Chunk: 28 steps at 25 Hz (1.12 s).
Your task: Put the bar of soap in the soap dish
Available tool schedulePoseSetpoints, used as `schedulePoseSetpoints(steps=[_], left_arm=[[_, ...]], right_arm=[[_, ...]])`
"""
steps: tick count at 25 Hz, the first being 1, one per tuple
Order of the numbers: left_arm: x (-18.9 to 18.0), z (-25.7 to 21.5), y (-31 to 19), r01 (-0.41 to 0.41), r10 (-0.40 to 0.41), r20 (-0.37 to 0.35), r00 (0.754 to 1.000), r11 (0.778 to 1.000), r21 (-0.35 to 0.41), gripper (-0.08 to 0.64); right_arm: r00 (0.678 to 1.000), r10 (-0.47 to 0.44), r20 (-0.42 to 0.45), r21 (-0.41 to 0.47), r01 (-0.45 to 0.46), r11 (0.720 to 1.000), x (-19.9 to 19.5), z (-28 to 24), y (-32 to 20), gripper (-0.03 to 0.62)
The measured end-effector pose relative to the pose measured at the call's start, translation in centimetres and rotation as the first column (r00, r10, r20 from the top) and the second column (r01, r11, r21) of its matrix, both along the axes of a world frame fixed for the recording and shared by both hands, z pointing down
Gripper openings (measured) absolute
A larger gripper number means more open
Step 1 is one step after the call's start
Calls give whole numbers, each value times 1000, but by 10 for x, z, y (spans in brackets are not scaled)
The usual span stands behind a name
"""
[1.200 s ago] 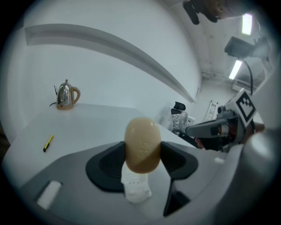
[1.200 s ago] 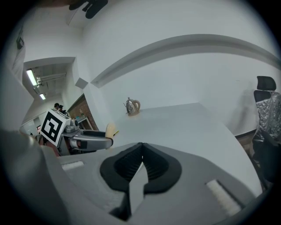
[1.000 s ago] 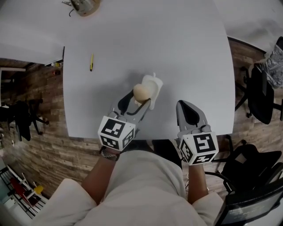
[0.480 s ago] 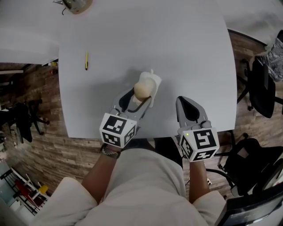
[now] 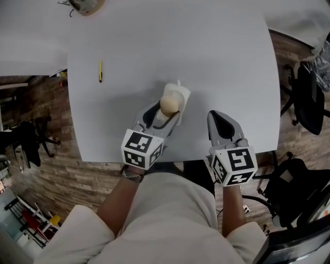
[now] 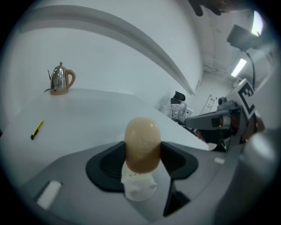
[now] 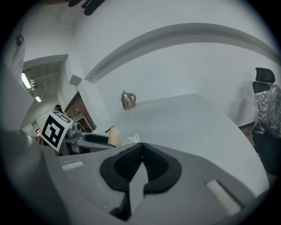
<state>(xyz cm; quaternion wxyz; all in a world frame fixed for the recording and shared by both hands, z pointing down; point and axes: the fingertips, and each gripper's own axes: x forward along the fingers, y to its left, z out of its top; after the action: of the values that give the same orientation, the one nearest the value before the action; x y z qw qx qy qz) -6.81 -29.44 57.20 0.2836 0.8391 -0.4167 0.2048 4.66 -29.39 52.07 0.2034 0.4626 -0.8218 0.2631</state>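
Head view, clock positions taken from the table centre.

- Table (image 5: pixel 216 56): white, fills most of the view. Its near edge is at the person's lap.
- Chair (image 5: pixel 308 105): black, off the table at 3 o'clock, on the wood floor.
- Right gripper (image 7: pixel 141 158): at 5 o'clock over the near edge, pointing to 12. The jaws are pressed together with nothing between them.
- Left gripper (image 5: pixel 165 114): at 6 to 7 o'clock, angled toward 1. The jaws are clamped on the soap, one pad on each flank.
- Kettle (image 5: pixel 85 5): metal, on a tan base, at the far 11 o'clock corner.
- Dish (image 5: pixel 182 99): white, on the table just toward 6 o'clock of centre, well apart from the right gripper.
- Soap (image 6: pixel 142 147): tan oval held in the left jaws. Its long axis is vertical, standing on end with the rounded top up. The head view sees it nearly end-on, so it looks round there. It sits over the dish's 7 o'clock side, and its lower end overlaps the dish in the left gripper view. I can't tell if they touch.
- Pen (image 5: pixel 100 71): yellow, at 9 to 10 o'clock, lying flat with its long axis 12–6, well apart from everything else.
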Motion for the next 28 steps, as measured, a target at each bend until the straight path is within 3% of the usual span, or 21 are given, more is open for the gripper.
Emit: schedulePoseSetpoints(steps=[28], left_arm=[[4, 33, -3, 16, -10, 68, 998, 997, -81, 267]], right_arm=[[1000, -27, -8, -68, 26, 997, -18, 37, -1, 2]])
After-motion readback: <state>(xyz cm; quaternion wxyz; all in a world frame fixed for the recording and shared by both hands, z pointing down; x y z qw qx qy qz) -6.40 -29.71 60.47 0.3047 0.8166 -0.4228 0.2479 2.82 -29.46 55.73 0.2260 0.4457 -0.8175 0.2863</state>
